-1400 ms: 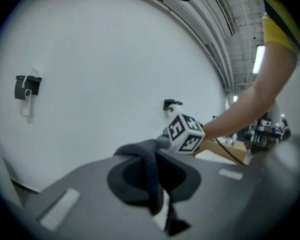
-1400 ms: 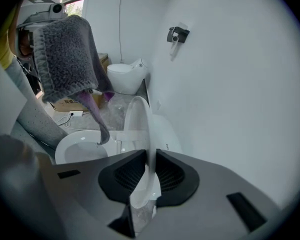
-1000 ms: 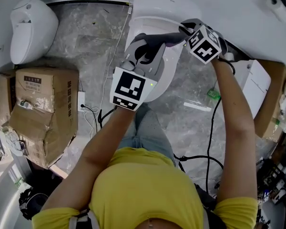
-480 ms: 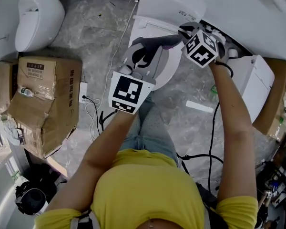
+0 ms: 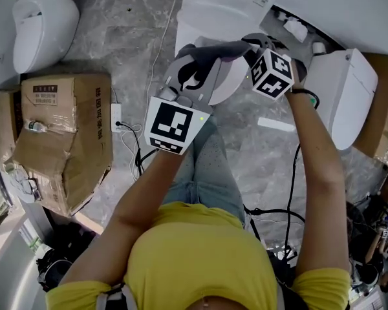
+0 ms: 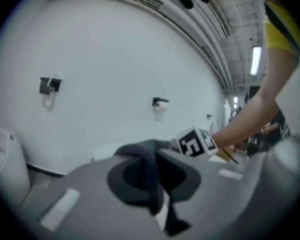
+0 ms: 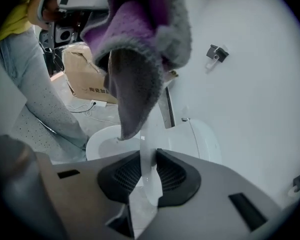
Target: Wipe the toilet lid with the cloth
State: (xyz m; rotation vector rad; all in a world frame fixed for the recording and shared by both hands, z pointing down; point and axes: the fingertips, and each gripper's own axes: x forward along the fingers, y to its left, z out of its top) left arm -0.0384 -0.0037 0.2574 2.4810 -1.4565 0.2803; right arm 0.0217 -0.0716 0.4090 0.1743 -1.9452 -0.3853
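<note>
Head view has the left tool [image 5: 195,70] clamped tight on a fluffy grey cloth with a purple side [image 5: 221,49], held up over the toilet. Right gripper view shows the right tool [image 7: 149,165] with the thin edge of the raised white plastic toilet lid [image 7: 151,185] between its pads. I can't see a gap there, though its jaws have just been easing apart. That cloth dangles right beside the lid, above the open white ceramic bowl [image 7: 107,141].

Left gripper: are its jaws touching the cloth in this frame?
Touching. In its own view, the left gripper has its jaws closed on the grey cloth, which fills the gap between them and bunches up above.
</note>
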